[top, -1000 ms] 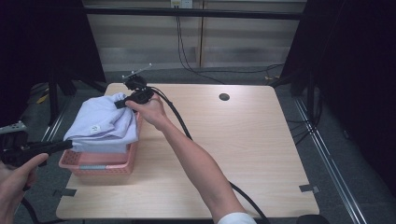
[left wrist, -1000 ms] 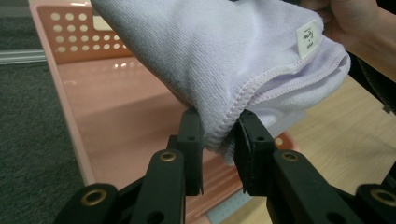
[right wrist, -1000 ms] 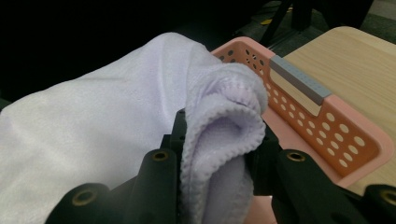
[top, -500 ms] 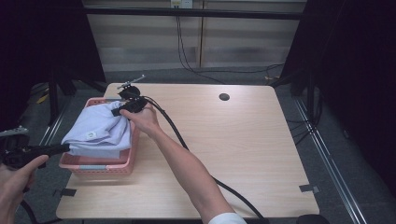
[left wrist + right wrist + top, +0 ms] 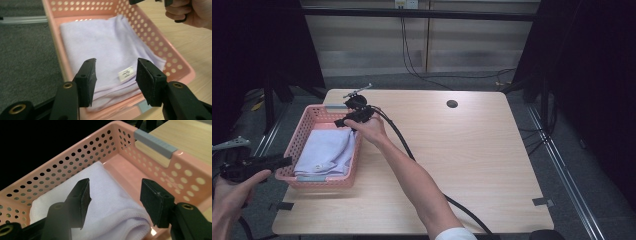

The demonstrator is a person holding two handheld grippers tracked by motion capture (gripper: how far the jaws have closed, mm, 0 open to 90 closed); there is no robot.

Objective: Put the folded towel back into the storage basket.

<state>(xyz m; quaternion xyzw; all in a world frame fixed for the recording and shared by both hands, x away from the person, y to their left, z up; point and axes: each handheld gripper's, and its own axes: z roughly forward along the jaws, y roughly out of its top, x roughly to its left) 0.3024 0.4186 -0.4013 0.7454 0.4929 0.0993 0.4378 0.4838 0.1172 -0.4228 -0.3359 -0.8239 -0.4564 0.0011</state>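
Observation:
A pink perforated basket (image 5: 319,112) stands at the table's left edge. A folded lavender towel (image 5: 327,150) with a small white label lies flat inside it. My left gripper (image 5: 287,161) hovers at the basket's near left corner; its jaws have just been opening and stand open over the towel's (image 5: 100,42) near edge, apart from it. My right gripper (image 5: 339,122) sits over the basket's far right rim. Its jaws have also just been opening and now stand open above the towel's (image 5: 110,205) rolled fold, gripping nothing.
The basket rests on a light wooden table (image 5: 472,165) with a round dark hole (image 5: 452,104) at the back. The right gripper's black cable (image 5: 402,147) trails across the table beside the forearm. Dark floor lies left of the basket (image 5: 25,50).
The towel, held up over the basket by both grippers, has come down to lie inside it. Both grippers have let go and opened. The right gripper has sunk toward the rim.

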